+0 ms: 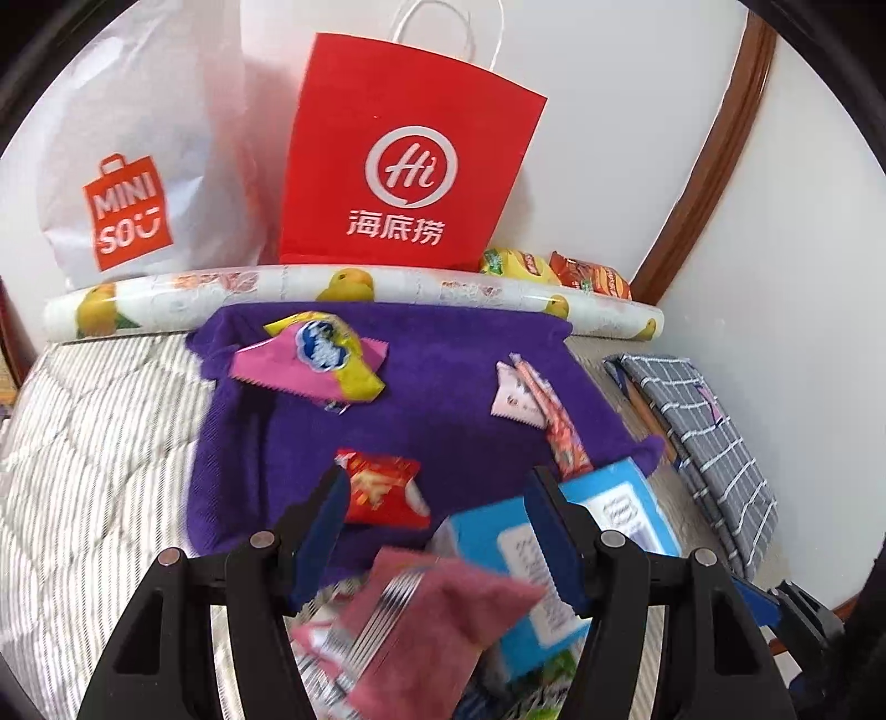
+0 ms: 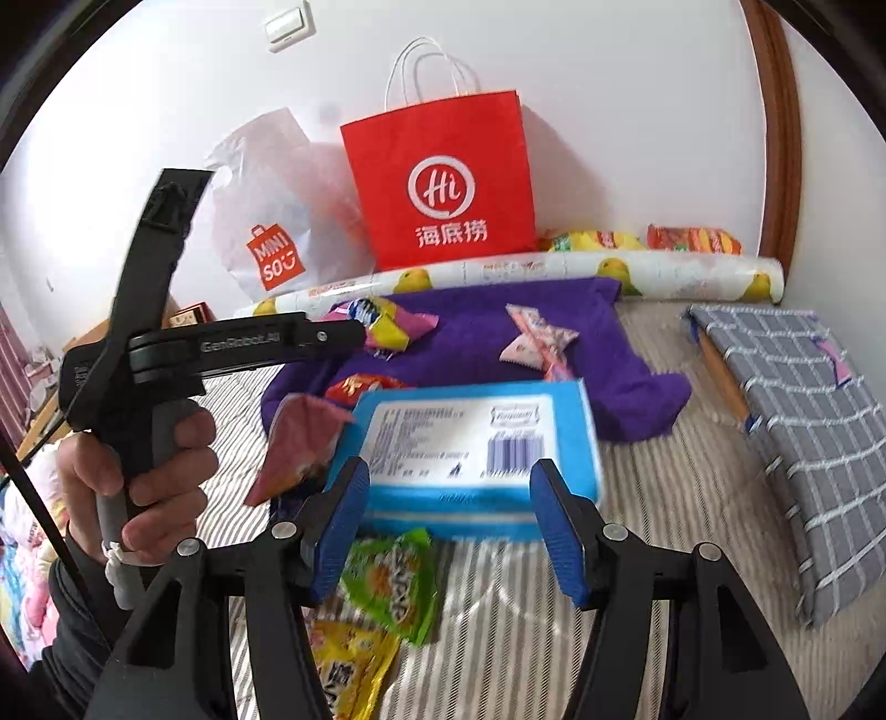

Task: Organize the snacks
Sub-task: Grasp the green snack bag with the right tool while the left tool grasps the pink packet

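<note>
Snacks, left to right on a purple cloth: pink-and-yellow foil packet upper left, red crinkled packet centre, pale pink wrappers right. Blue cardboard box at centre of the right view. Left claw apart, empty. Right claw apart, empty.

I see red paper bag beside white Miniso bag, fruit-print roll before both, grey checked cushion by wall, light switch above.
</note>
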`<action>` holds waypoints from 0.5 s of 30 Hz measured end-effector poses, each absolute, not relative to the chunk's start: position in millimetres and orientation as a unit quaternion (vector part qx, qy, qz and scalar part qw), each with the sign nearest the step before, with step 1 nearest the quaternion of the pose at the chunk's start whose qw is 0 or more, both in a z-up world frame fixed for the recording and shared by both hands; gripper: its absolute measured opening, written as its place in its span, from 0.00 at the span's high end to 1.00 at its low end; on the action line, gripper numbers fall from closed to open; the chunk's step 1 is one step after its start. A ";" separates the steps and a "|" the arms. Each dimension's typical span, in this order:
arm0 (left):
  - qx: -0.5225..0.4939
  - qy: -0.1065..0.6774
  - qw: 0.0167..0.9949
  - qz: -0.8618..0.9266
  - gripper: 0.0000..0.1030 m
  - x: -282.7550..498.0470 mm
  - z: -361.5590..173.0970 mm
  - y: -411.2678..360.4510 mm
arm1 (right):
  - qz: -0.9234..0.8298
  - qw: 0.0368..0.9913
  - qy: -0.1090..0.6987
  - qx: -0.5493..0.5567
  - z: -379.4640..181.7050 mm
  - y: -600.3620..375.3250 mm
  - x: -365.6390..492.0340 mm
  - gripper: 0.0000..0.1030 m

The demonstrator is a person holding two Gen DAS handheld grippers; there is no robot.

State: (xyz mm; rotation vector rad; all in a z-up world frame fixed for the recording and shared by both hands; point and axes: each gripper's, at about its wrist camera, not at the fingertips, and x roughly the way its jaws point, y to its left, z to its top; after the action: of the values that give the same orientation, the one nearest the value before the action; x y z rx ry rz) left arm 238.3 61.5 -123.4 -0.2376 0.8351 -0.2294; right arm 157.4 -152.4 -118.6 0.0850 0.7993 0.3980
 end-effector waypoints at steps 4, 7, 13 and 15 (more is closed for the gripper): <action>-0.130 0.408 0.897 -0.115 0.38 221.7 -124.6 77.0 | 0.203 0.890 0.406 0.042 -132.0 -144.8 153.7 0.42; -0.130 0.404 0.898 -0.113 0.35 208.2 -124.9 86.2 | 0.211 0.882 0.420 0.038 -142.1 -137.9 148.6 0.42; -0.142 0.407 0.895 -0.110 0.34 192.3 -132.1 102.2 | 0.233 0.871 0.430 0.036 -156.0 -128.0 135.8 0.31; -0.149 0.411 0.893 -0.112 0.34 191.4 -135.8 105.4 | 0.243 0.868 0.433 0.024 -160.9 -120.3 133.2 0.27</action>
State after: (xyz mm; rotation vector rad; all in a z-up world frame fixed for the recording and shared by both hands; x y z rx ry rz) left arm 191.4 105.4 -135.8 -0.3090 0.8519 -0.2316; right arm 133.2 -120.3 -160.9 0.0499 0.9053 0.5084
